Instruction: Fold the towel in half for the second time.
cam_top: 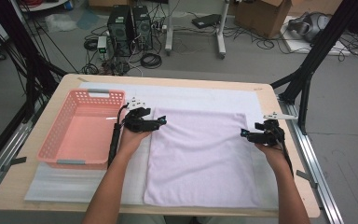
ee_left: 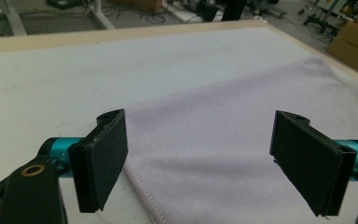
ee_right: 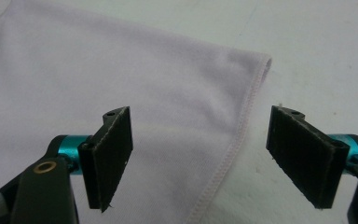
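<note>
Lying flat on the white mat that covers the wooden table is a pale lilac towel, spread out as a rough square toward the near edge, its surface smooth apart from faint ripples. At the towel's far left corner sits the left gripper, held in the person's left hand; at the far right corner sits the right gripper, held in the right hand — the two tools point inward toward each other across the cloth. Left gripper view: the two black jaws stand wide apart, nothing between the pads, and the towel's stitched side hem runs up from just inside the left pad, with the cloth stretching away beneath the gap. Right gripper view: jaws likewise spread wide, pads not pressing on anything; the towel fills the left and centre, its hemmed edge passes between the two pads and ends at a rounded corner farther ahead, with bare white mat to the right. Whether either tool's jaw tips touch the cloth cannot be told from these views. A salmon-pink plastic basket with lattice walls stands on the mat just left of the left hand, apart from the towel. Beyond the table — computer towers, tangled cables and cardboard boxes on the grey floor.
</note>
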{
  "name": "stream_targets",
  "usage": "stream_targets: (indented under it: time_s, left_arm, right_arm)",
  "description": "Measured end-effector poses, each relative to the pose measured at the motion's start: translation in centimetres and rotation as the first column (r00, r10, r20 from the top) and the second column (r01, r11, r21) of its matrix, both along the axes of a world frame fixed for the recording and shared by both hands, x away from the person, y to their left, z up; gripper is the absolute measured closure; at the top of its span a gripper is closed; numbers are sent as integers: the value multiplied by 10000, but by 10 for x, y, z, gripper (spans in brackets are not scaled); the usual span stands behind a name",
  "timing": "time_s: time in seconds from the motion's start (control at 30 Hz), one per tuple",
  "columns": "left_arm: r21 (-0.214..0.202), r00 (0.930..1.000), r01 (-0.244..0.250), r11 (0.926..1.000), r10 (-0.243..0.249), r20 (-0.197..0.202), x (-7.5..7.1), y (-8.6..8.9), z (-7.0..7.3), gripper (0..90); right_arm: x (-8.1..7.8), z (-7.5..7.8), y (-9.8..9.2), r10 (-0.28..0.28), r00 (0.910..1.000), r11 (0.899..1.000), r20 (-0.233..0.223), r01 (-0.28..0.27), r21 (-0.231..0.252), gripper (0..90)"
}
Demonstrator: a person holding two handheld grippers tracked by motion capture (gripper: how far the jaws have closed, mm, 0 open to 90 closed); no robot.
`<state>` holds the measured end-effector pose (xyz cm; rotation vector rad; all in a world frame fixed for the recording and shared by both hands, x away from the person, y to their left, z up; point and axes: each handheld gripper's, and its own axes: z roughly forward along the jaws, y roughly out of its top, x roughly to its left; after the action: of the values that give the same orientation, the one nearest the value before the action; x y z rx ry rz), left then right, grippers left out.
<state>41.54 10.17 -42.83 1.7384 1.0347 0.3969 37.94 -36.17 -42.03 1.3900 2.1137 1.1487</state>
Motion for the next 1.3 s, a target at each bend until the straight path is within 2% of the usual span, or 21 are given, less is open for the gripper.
stream_targets:
  time_s: [0.07,0.17,0.23,0.33,0.37,0.43,0.5,0.53,0.6,0.63,0.67,0.7,0.73,0.8,0.9,0.97,1.0,1.03,1.07,1.17,1.3]
  left_arm:
    - [12,9999,20,10000,-20,-148,4,-2,-5,217]
    - [314,9986,-162,9994,178,-499,8,-5,-11,221]
    - [638,9950,-366,9973,423,-905,11,-6,-17,230]
    - [1261,9848,-662,9898,851,-1512,13,-8,-23,274]
    - [1261,9848,-662,9898,851,-1512,13,-8,-23,292]
    - [1543,9851,-759,9851,980,-1410,14,-11,-23,317]
    - [2020,9861,-858,9756,1121,-1225,12,-15,-23,351]
    - [2256,9863,-923,9698,1202,-1132,11,-16,-22,388]
    - [2194,9868,-853,9719,1128,-1163,10,-16,-22,538]
    - [2287,9864,-924,9691,1204,-1120,10,-16,-22,550]
    - [2001,9864,-771,9767,1040,-1276,10,-14,-21,588]
    - [1490,9836,-553,9873,795,-1621,11,-13,-22,825]
    - [1490,9836,-553,9873,795,-1621,11,-13,-22,844]
    - [1298,9806,-681,9892,903,-1738,11,-13,-22,854]
    - [694,9777,-919,9933,1032,-1827,12,-7,-19,860]
    - [323,9826,-1115,9932,1151,-1455,10,-5,-12,861]
    - [-8,9846,-1208,9927,1198,-1272,9,-4,-7,861]
    - [-8,9846,-1208,9927,1198,-1272,9,-4,-7,861]
    - [-275,9870,-1270,9915,1236,-1028,7,-2,-2,861]
    - [-332,9915,-968,9948,934,-911,1,-1,4,860]
    - [-440,9946,-776,9960,742,-731,-7,0,11,859]
  right_arm:
    - [4,-2,0,-61,9999,9999,-113,60,-113,213]
    - [11,-7,-2,-332,9980,9993,-541,322,-194,214]
    - [14,-12,-3,-503,9961,9985,-725,485,-266,216]
    - [18,-18,0,-649,9931,9974,-977,614,-383,253]
    - [19,-19,2,-664,9931,9967,-966,615,-525,290]
    - [22,-21,6,-775,9917,9952,-1027,707,-679,346]
    - [23,-23,11,-952,9908,9926,-962,871,-851,408]
    - [23,-23,13,-1062,9903,9904,-895,973,-987,454]
    - [23,-22,15,-1111,9904,9877,-827,1009,-1193,569]
    - [23,-22,15,-1094,9903,9887,-855,995,-1120,647]
    - [22,-22,15,-1014,9905,9907,-925,921,-998,710]
    - [22,-21,17,-963,9906,9920,-976,875,-909,786]
    - [22,-22,17,-866,9916,9931,-962,783,-868,813]
    - [22,-21,17,-960,9898,9933,-1049,886,-736,836]
    - [22,-19,14,-1146,9887,9923,-970,1093,-580,847]
    - [21,-16,12,-1259,9898,9917,-671,1238,-346,849]
    - [20,-14,11,-1294,9904,9915,-478,1284,-224,849]
    - [18,-10,10,-1332,9906,9911,-312,1330,-89,850]
    - [17,-9,9,-1349,9907,9909,-188,1349,2,850]
    - [11,-1,4,-1237,9923,9917,105,1232,364,849]
    - [-1,7,0,-849,9954,9960,445,836,320,849]
